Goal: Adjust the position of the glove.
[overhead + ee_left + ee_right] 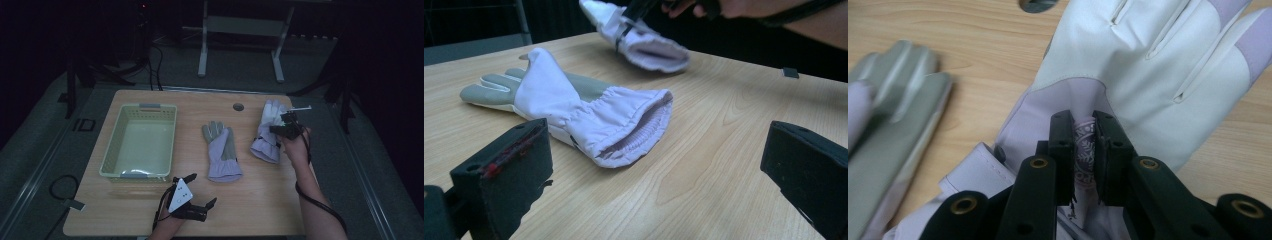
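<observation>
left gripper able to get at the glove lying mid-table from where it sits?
Probably yes. The left gripper is open, the middle glove lies straight ahead of it on bare table, nothing between.

A rectangular light-wood tabletop [260, 200] carried a pale green slotted plastic basket [139, 141] toward its left edge, a lavender-and-grey fabric glove [222, 151] near its middle, and a white-and-lavender fabric glove [267, 133] toward its right edge, below a small round grommet hole [238, 107] by the far edge.

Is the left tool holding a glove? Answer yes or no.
No: the left tool hangs open over bare table, short of the middle glove.
</observation>
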